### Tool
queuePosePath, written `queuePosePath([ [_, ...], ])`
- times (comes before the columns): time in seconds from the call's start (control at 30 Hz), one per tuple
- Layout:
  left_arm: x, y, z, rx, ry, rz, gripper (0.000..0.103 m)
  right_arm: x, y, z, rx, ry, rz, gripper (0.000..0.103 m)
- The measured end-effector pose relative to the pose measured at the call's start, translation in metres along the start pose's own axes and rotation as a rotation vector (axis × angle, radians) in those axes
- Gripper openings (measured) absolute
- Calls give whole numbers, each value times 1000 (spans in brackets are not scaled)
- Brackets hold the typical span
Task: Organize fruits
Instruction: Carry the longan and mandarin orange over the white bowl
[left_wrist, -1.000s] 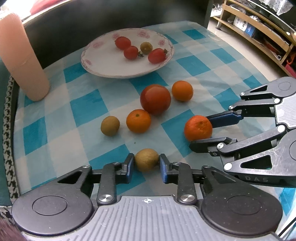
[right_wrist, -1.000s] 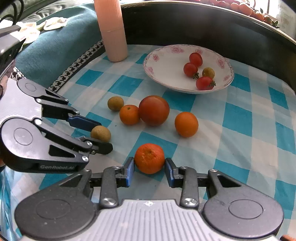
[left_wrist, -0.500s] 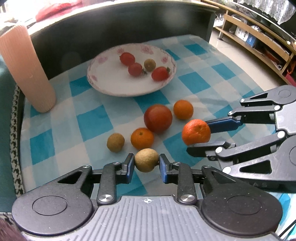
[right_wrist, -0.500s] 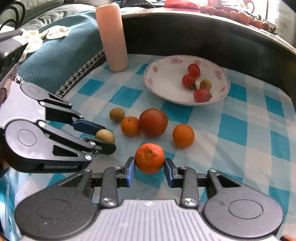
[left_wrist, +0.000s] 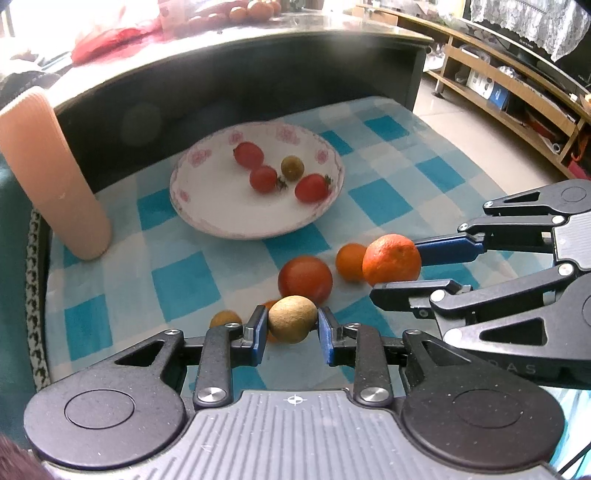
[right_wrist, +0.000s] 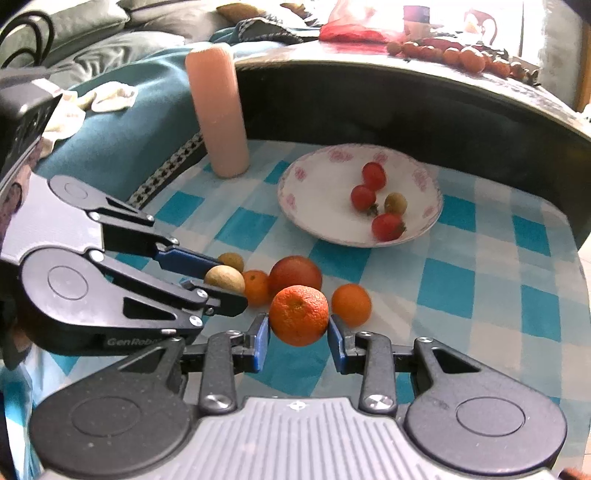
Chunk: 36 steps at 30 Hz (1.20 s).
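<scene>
My left gripper (left_wrist: 291, 330) is shut on a small tan round fruit (left_wrist: 293, 318), held above the checked cloth; it also shows in the right wrist view (right_wrist: 224, 279). My right gripper (right_wrist: 298, 334) is shut on a bumpy orange mandarin (right_wrist: 299, 314), also lifted, seen in the left wrist view (left_wrist: 391, 259). A white floral plate (left_wrist: 207, 206) behind holds three red cherry tomatoes and one small greenish-brown fruit (left_wrist: 292, 167). On the cloth lie a large red tomato (left_wrist: 305, 279), a smooth orange (right_wrist: 351, 303), a smaller orange (right_wrist: 256, 286) and another tan fruit (right_wrist: 232, 260).
A tall ribbed pink cup (left_wrist: 51, 177) stands at the cloth's back left. A dark curved table edge (right_wrist: 406, 110) rises behind the plate. A teal cushion (right_wrist: 122, 136) lies to the left. Wooden shelves (left_wrist: 517, 85) stand on the right.
Both grippers have risen off the cloth, carrying the tan fruit and the mandarin upward; the plate and loose fruit now sit lower and farther in view.
</scene>
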<state>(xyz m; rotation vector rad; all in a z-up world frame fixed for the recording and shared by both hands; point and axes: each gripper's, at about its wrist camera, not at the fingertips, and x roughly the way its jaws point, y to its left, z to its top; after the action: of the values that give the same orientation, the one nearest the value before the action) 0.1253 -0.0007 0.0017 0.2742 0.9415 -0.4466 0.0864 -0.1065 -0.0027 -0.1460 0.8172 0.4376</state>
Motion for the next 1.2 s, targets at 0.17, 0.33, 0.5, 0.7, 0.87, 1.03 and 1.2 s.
queuePosePath([
  [0.17,-3,0,15,-13,-32,6,35,-7,-8,6,25,-30,-22,50],
  [0.33,-4,2,31,-30,-67,22,35,-11,-14,15,44,-57,-35,50],
  [0.5,3,6,48,-50,-91,34,35,-15,-20,28,50,-96,-70,50],
  [0.7,17,17,58,-89,-84,34,35,-9,-33,45,67,-121,-91,50],
  [0.87,31,24,63,-105,-70,43,35,5,-41,55,54,-116,-97,50],
  [1.03,41,29,65,-118,-65,55,35,22,-46,62,31,-104,-102,50],
  [1.2,47,36,65,-141,-57,70,35,34,-50,65,18,-98,-100,50],
])
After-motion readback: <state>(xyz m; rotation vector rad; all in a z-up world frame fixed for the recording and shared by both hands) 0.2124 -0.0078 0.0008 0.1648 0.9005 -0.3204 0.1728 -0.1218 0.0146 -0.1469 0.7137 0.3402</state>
